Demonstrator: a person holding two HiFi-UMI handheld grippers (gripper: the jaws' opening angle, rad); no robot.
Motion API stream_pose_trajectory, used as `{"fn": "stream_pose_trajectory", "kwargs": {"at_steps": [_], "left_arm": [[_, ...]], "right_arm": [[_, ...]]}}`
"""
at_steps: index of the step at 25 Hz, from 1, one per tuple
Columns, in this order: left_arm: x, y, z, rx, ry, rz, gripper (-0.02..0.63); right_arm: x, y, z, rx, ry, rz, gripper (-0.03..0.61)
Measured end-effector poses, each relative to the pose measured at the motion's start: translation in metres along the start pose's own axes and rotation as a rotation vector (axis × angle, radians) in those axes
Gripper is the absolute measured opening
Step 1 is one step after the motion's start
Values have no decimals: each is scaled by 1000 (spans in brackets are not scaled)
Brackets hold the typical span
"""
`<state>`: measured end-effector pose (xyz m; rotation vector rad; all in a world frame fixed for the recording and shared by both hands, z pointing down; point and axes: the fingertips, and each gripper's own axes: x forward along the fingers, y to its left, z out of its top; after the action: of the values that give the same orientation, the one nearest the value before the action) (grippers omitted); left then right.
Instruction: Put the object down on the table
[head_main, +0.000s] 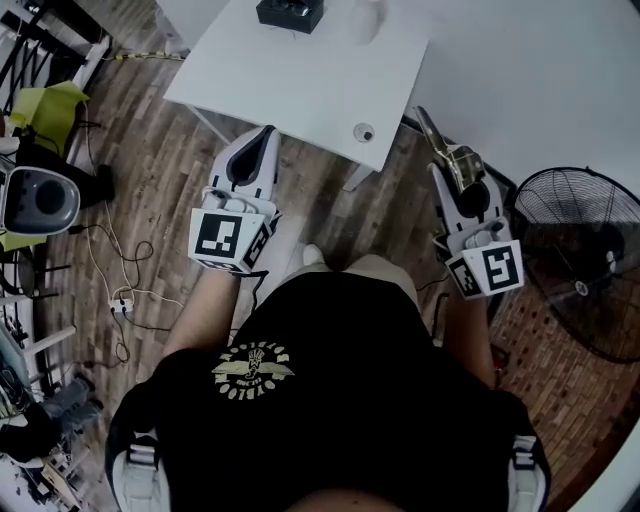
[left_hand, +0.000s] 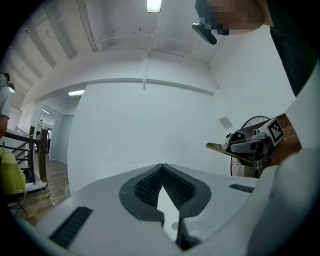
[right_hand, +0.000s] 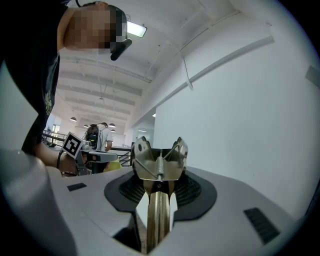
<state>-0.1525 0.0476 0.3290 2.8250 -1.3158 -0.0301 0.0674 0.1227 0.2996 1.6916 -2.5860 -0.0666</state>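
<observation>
A brass-coloured metal spring tool (head_main: 448, 152) sticks out forward from my right gripper (head_main: 445, 178), which is shut on its handle, off the right corner of the white table (head_main: 320, 70), above the floor. In the right gripper view the tool (right_hand: 159, 167) stands upright between the dark pads (right_hand: 197, 192), with its spring and two wings at the top. My left gripper (head_main: 268, 132) hovers just short of the table's near edge. Its jaws meet at the tips with nothing between them (left_hand: 162, 167). From the left gripper view, the right gripper (left_hand: 250, 145) and the tool (left_hand: 219, 146) show at the right.
A black box (head_main: 290, 12) sits at the table's far edge and a small round thing (head_main: 364, 132) near its front corner. A floor fan (head_main: 585, 260) stands at the right. Cables and a power strip (head_main: 122, 303) lie on the wooden floor at the left.
</observation>
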Motion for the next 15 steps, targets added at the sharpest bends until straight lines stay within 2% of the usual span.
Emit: {"fn": "stream_pose_trajectory", "kwargs": {"at_steps": [6,15], "left_arm": [[9,2,-2,0,-5,-14,8],[29,22,-7,-6,13,38,8]], "right_arm": [[7,-7,-4,8,7,-10,143],[43,-22,-8,14,8,42,143]]}}
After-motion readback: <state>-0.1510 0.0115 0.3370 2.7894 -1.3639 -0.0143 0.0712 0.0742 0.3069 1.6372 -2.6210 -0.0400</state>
